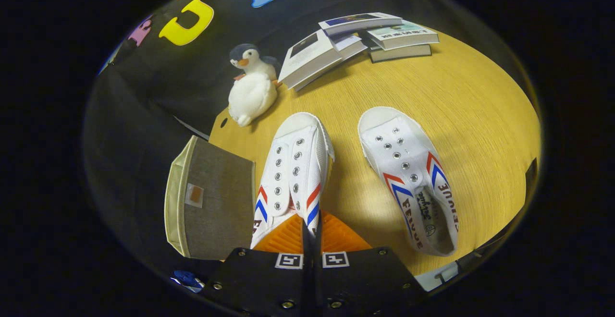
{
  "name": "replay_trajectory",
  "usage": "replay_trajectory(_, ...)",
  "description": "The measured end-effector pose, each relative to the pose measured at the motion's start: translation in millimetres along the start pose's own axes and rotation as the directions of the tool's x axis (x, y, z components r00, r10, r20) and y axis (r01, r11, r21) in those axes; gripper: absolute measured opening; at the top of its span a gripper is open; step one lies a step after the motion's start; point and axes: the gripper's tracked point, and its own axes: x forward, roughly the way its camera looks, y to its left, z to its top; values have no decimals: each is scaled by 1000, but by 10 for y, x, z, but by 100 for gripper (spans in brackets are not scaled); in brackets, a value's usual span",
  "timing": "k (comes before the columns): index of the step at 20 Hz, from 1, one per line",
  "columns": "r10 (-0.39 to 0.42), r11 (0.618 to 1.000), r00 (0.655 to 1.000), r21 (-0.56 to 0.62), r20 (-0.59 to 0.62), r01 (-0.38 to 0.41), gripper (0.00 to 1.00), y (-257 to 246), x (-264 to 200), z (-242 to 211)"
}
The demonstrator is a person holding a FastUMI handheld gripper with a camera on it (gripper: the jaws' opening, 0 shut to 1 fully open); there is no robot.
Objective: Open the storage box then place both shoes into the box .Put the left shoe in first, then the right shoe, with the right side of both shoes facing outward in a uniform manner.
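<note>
Jaws pinching the left shoe (293,173) by its side wall, lifted clear so it can reach the storage box (211,199).

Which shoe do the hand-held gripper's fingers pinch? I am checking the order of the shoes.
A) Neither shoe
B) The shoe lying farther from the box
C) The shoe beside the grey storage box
C: the hand-held gripper has its fingers closed on the side wall of the shoe next to the storage box; the other shoe lies apart on the table.
</note>
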Motion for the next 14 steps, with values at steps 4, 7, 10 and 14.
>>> replay_trajectory(4,40,999,999,-5,5,-40,1,360,-161,101)
replay_trajectory(7,76,997,997,-6,10,-76,1,646,-245,177)
replay_trajectory(10,87,996,996,-24,15,-87,1,889,-316,234)
replay_trajectory(14,133,990,991,-43,16,-132,0,1314,-400,270)
